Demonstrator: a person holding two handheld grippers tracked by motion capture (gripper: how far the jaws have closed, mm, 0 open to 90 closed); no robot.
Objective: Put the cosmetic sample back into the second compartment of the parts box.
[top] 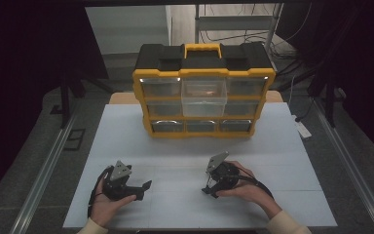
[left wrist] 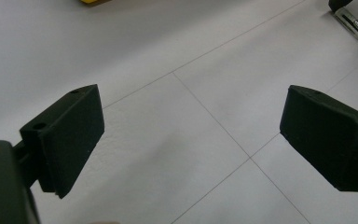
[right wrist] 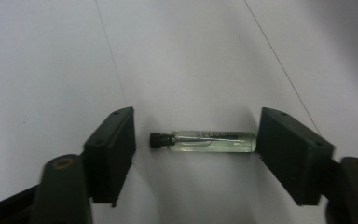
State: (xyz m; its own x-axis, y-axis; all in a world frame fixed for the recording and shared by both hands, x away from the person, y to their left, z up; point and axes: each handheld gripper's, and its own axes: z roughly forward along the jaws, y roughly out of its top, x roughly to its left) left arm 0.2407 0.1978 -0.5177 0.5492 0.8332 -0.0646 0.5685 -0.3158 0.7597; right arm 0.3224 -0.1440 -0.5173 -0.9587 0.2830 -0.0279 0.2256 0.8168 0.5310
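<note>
The left tool [top: 145, 187] rests on the white counter [top: 272, 146] with its jaws spread wide and nothing between them. The right tool [right wrist: 196, 140] brackets a small vial [right wrist: 205, 141] lying flat on the counter; one jaw touches its base, a gap remains at its black cap.

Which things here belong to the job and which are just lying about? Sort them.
In the job:
small glass vial
right hand-held gripper, pads around the vial
drawer cabinet, one drawer pulled out

Lying about:
power strip
left hand-held gripper, empty
</note>
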